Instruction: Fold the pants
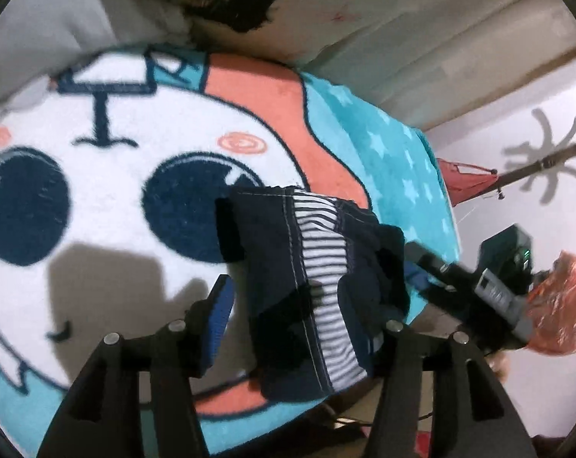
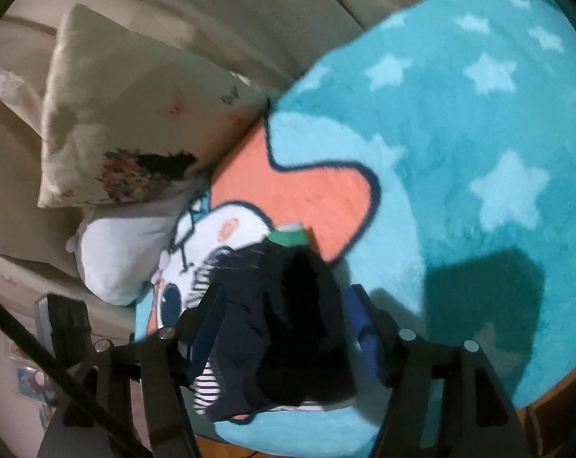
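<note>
The pants (image 1: 318, 267) are small, dark navy with a white striped side panel, bunched on a teal cartoon blanket (image 1: 108, 191). In the left wrist view they lie between my left gripper's (image 1: 295, 324) spread fingers; the blue left pad (image 1: 219, 320) stands clear of the cloth, the right finger is hidden under it. In the right wrist view the pants (image 2: 280, 324) fill the gap of my right gripper (image 2: 284, 328), whose fingers stand wide apart on either side of the bunch. The right gripper's body (image 1: 490, 290) shows at the pants' right edge.
The blanket (image 2: 459, 152) covers a bed. A floral cushion (image 2: 108, 122) and a white pillow (image 2: 120, 252) lie at its far end. An orange plastic bag (image 1: 559, 313) and a coat stand (image 1: 547, 152) are off the bed's right side.
</note>
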